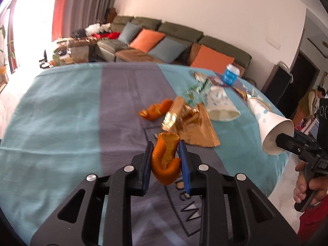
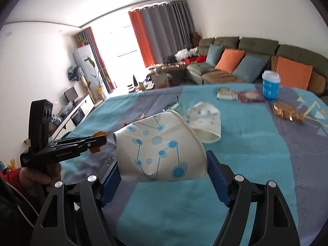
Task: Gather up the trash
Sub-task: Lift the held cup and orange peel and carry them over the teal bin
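Observation:
My left gripper (image 1: 165, 153) is shut on a curled orange peel (image 1: 166, 160) and holds it above the table; it also shows in the right wrist view (image 2: 100, 140) at the left. My right gripper (image 2: 164, 164) is shut on a crushed white paper cup with blue dots (image 2: 162, 149), lifted off the cloth; the cup shows in the left wrist view (image 1: 270, 127) at the right. On the table lie another orange peel (image 1: 155, 110), a gold wrapper (image 1: 190, 125), a second crushed paper cup (image 1: 221, 104) (image 2: 205, 123) and a clear crumpled wrapper (image 1: 194, 94).
The table has a teal and grey cloth (image 1: 82, 123). At its far side stand a blue cup (image 2: 270, 86), two snack packets (image 2: 239, 95) and a gold wrapper (image 2: 287, 111). A green sofa with cushions (image 1: 164, 41) is behind. A person (image 1: 309, 104) stands at the far right.

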`<action>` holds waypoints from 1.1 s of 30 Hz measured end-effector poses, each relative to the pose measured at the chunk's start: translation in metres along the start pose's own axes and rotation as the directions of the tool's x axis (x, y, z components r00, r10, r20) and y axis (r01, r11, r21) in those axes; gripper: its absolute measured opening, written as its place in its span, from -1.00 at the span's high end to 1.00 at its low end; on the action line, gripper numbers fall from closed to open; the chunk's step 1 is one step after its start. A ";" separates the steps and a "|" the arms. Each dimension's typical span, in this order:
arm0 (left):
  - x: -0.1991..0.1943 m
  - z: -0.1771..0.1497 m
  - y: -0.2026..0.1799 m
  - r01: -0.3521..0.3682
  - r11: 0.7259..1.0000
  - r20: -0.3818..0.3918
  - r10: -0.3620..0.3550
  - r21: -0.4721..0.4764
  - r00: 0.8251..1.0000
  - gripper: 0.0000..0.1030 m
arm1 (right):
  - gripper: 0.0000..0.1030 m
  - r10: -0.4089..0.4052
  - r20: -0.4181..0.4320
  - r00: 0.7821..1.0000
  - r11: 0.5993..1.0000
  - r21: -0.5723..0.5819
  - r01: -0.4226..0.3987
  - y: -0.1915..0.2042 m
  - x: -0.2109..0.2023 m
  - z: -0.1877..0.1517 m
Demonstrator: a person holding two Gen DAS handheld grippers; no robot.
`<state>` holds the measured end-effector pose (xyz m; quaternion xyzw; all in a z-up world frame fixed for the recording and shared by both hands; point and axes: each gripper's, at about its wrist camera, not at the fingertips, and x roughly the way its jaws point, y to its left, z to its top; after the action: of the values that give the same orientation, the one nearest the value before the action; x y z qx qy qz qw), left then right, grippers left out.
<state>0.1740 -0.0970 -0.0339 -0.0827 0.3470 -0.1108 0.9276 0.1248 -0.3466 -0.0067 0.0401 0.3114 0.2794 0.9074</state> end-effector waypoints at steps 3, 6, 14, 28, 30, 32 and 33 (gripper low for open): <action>-0.017 0.002 0.013 -0.022 1.000 0.033 0.023 -0.017 0.999 0.51 | -0.46 0.009 0.024 1.000 1.000 -0.019 -0.009 0.014 -0.001 0.006; -0.030 0.006 0.024 -0.044 0.999 0.062 0.046 -0.027 0.997 0.51 | -0.46 0.023 0.047 0.999 0.999 -0.038 -0.022 0.029 -0.005 0.008; -0.062 0.013 0.043 -0.095 0.994 0.105 0.100 -0.045 0.989 0.51 | -0.46 0.060 0.080 0.995 0.998 -0.026 -0.058 0.038 -0.004 0.006; -0.083 0.009 0.041 -0.140 0.989 0.158 0.144 -0.036 0.977 0.51 | -0.46 0.123 0.075 0.990 0.991 -0.069 -0.118 0.060 0.019 0.013; -0.088 0.008 0.048 -0.152 0.987 0.161 0.158 -0.047 0.974 0.51 | -0.46 0.140 0.058 0.988 0.987 -0.081 -0.135 0.066 0.027 0.015; -0.094 0.007 0.059 -0.174 0.982 0.171 0.185 -0.074 0.968 0.51 | -0.46 0.167 0.038 0.985 0.981 -0.109 -0.162 0.077 0.040 0.022; -0.101 0.005 0.067 -0.189 0.977 0.180 0.204 -0.094 0.962 0.51 | -0.46 0.181 0.031 0.983 0.977 -0.122 -0.176 0.083 0.046 0.025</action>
<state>0.1134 -0.0055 0.0175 -0.0931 0.2681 0.0033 0.9589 0.1293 -0.2497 0.0087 0.0197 0.2701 0.3769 0.8858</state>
